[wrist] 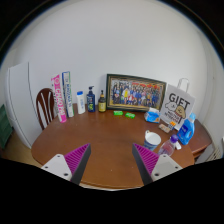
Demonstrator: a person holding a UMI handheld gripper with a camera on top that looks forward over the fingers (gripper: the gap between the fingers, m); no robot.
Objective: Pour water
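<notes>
Claw (111, 160) open, empty; white cup (152, 138) just beyond right finger.

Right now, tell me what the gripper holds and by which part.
Nothing. The gripper is open over the round wooden table, with nothing between its fingers.

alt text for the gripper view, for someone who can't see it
The gripper hangs open above a round wooden table, nothing between its fingers. Beyond them, near the table's far side, stand a framed group photo, several bottles, a white gift bag and a small white cup. A wooden chair stands by the table.
</notes>
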